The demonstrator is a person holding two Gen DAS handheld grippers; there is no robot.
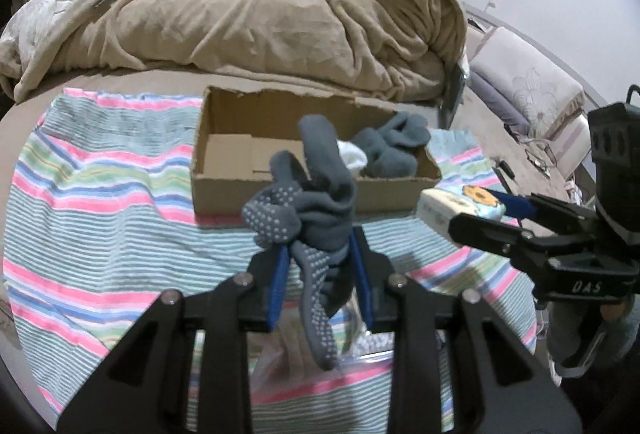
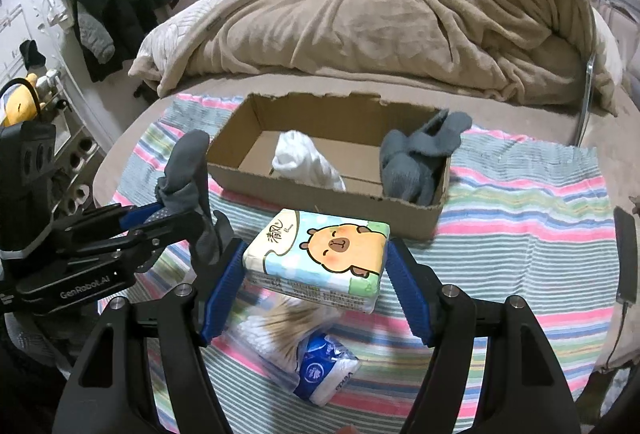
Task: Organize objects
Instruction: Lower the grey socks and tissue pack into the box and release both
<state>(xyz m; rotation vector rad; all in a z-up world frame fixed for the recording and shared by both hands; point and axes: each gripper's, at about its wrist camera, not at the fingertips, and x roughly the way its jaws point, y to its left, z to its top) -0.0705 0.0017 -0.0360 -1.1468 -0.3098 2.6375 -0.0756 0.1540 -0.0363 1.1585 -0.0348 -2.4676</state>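
I am holding a bundle of grey grip-dot socks [image 1: 316, 218] in my left gripper [image 1: 320, 274], jaws closed on the fabric, lifted above the striped blanket [image 1: 100, 194]. My right gripper [image 2: 316, 274] is clamping a capybara-print tissue pack [image 2: 320, 254] across its ends. The cardboard box [image 2: 320, 198] is sitting at twelve o'clock, containing a white sock [image 2: 304, 158] and grey socks [image 2: 416, 162]. At six o'clock under the pack are lying cotton swabs [image 2: 280, 322] and a blue tissue packet [image 2: 324, 370].
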